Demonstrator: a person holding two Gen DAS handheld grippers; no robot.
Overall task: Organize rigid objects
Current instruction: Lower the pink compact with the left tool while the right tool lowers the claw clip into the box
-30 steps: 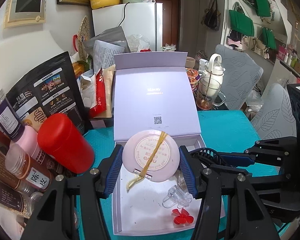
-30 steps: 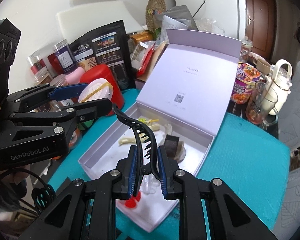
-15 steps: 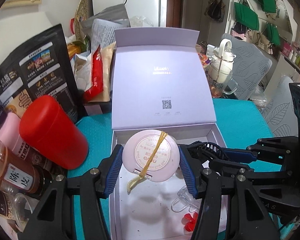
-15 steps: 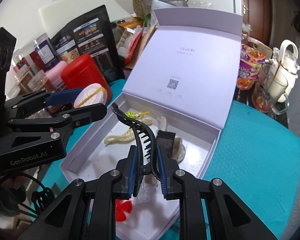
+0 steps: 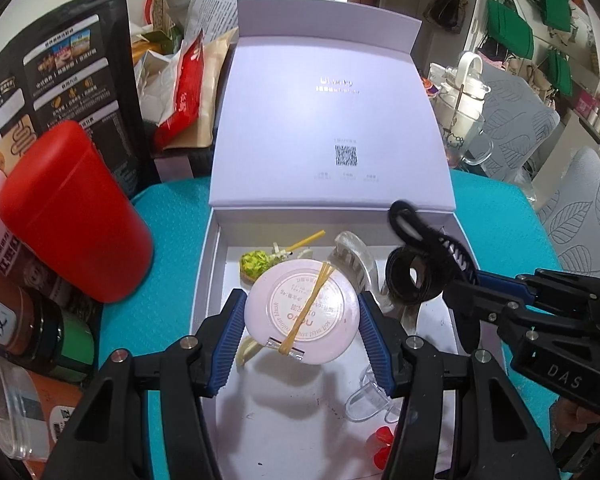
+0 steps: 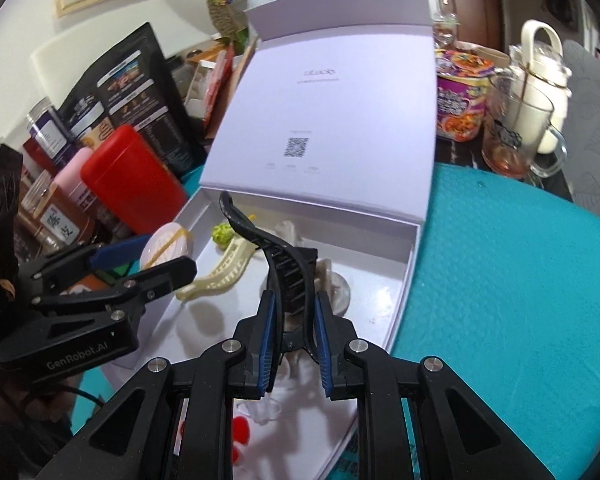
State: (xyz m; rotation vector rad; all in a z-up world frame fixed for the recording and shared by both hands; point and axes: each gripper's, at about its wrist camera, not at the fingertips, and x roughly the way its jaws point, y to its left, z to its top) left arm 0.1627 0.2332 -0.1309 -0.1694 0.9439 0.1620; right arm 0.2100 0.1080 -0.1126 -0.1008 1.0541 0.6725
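An open lavender box (image 5: 211, 280) lies on the teal cloth, its lid (image 5: 328, 120) standing up behind. My left gripper (image 5: 301, 320) is shut on a round pink compact (image 5: 300, 308) bound with a yellow rubber band, low over the tray's left half. My right gripper (image 6: 295, 304) is shut on a black claw hair clip (image 6: 278, 252), held over the tray's middle; the clip (image 5: 416, 276) also shows in the left wrist view. In the tray lie a green ornament (image 5: 256, 262), a clear claw clip (image 5: 352, 256), a cream clip (image 6: 224, 272), a small clear clip (image 5: 368, 396) and a red flower clip (image 5: 384, 444).
A red canister (image 5: 72, 216), spice jars (image 5: 16, 320) and a black bag (image 5: 60, 72) crowd the box's left side. A glass mug (image 6: 516, 132) and a noodle cup (image 6: 460, 96) stand behind on the right. Teal cloth (image 6: 500, 280) lies bare right of the box.
Both grippers have sunk toward the tray with the compact and the black clip still held. The box now looks larger and closer in both views.
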